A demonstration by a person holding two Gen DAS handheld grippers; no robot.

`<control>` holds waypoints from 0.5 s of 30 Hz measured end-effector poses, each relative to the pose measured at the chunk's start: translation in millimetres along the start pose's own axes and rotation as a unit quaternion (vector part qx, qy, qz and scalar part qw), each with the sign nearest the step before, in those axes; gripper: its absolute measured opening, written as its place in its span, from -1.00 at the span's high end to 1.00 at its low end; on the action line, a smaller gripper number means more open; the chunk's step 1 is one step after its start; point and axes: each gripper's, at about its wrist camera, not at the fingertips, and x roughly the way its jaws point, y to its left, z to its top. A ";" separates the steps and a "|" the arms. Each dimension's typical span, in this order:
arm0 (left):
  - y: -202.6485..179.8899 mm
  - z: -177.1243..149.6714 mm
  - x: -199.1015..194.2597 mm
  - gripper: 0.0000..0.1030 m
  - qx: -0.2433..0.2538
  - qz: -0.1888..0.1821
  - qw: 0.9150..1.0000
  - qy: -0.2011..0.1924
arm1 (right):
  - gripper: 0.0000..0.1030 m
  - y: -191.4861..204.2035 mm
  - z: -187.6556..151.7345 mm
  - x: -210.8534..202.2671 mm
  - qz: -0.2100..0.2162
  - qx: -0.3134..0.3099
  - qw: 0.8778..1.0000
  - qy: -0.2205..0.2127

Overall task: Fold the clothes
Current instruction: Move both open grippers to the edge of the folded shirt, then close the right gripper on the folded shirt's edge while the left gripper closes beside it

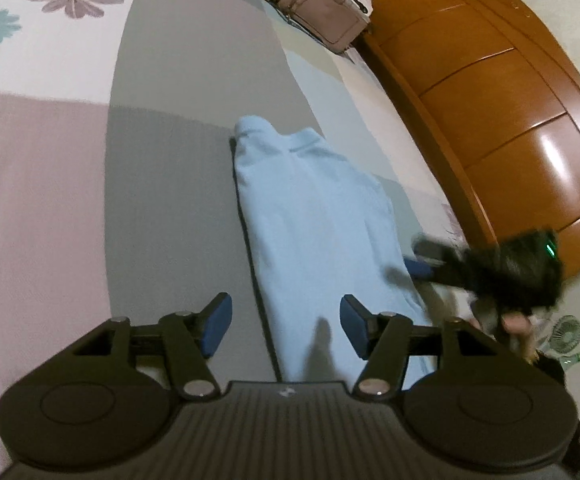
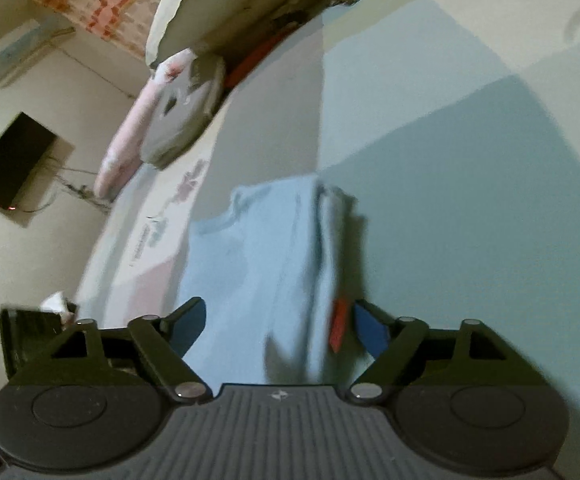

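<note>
A light blue garment (image 1: 309, 220) lies folded into a long strip on the patchwork bedspread (image 1: 162, 200). My left gripper (image 1: 286, 326) hovers over its near end, jaws open, and the cloth's left edge runs between the blue pads without touching them. My right gripper (image 1: 423, 258) shows blurred at the garment's right edge. In the right wrist view the same garment (image 2: 266, 256) lies under my right gripper (image 2: 280, 328), whose jaws stand wide open. A small red tag (image 2: 339, 324) sticks out by the right pad. Neither gripper grips any cloth.
A pink handbag (image 1: 325, 12) sits at the far end of the bed by the wooden headboard (image 1: 509, 100). A small fan (image 1: 565, 332) stands beyond the bed edge. Pillows (image 2: 170, 120), a wall television (image 2: 14, 168) and a tissue box (image 2: 34, 332) lie to the left.
</note>
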 end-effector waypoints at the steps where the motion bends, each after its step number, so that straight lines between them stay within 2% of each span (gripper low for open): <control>1: 0.4 -0.7 0.4 -0.19 -0.004 -0.003 1.000 0.001 | -0.68 -0.2 5.9 7.3 0.008 -0.002 1.000 0.004; 5: -0.5 0.5 3.2 -0.20 -0.014 -0.008 1.000 0.010 | -0.69 0.1 27.7 28.1 0.034 -0.017 0.999 0.011; 8: -0.7 -2.7 3.6 -0.20 -0.022 -0.017 0.999 0.025 | -0.70 -4.3 30.6 29.4 0.053 -0.011 0.998 0.011; 13: 2.9 -20.3 0.7 -0.22 -0.047 -0.042 0.997 0.045 | -0.70 -4.8 12.5 16.2 0.071 -0.028 0.996 0.039; 15: 3.1 -25.0 2.2 -0.24 -0.059 -0.051 0.996 0.047 | -0.70 -2.8 5.5 13.5 0.070 -0.046 0.996 0.038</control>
